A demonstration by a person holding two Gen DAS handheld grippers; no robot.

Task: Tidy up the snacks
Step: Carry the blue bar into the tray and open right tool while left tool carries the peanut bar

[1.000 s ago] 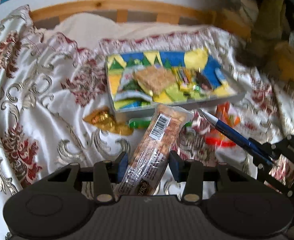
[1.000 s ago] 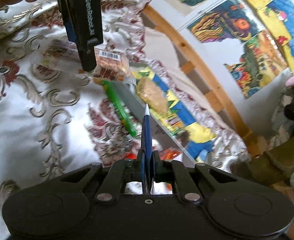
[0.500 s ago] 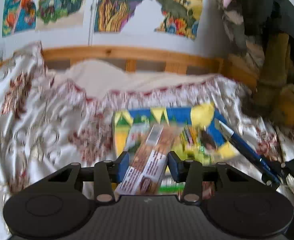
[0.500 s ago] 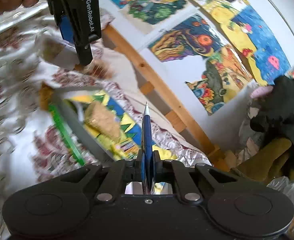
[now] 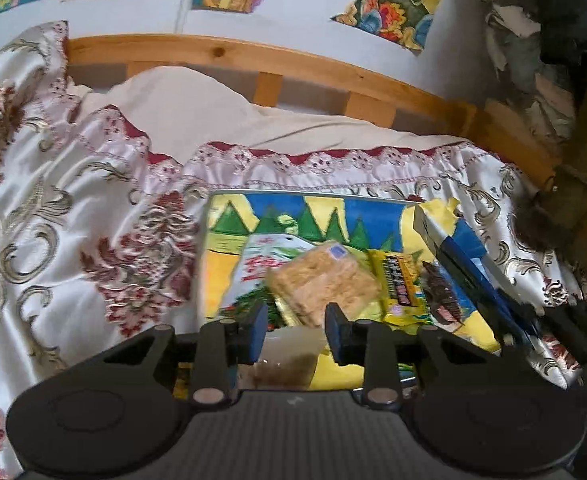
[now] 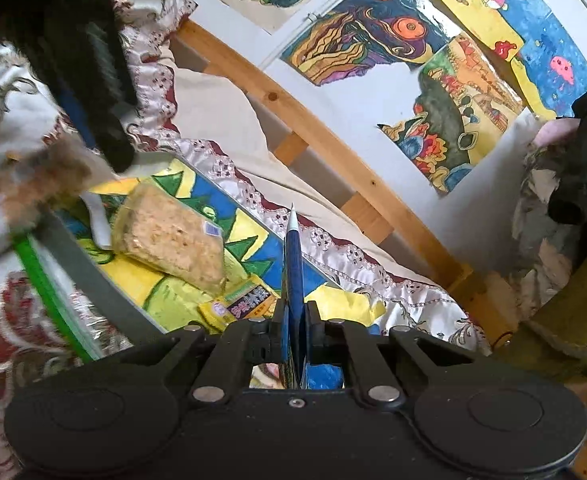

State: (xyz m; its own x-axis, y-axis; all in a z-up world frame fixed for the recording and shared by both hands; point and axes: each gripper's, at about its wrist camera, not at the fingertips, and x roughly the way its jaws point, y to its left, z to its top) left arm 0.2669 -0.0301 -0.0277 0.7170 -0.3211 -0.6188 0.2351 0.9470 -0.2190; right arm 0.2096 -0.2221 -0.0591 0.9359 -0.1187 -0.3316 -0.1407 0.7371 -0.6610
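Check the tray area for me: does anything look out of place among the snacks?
Yes. The right gripper is shut on a blue pen, which is not a snack. The pen sticks out forward with its tip over the far side of the tray, where the snack packets lie.

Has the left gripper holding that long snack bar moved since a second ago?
Yes. The left gripper has travelled forward with the snack bar, from short of the painted tray to over its near edge; its jaws have just been closing.

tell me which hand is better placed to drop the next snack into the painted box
Left, probably. The left gripper holds a wrapped snack bar over the painted box, while the right gripper is shut on a blue pen.
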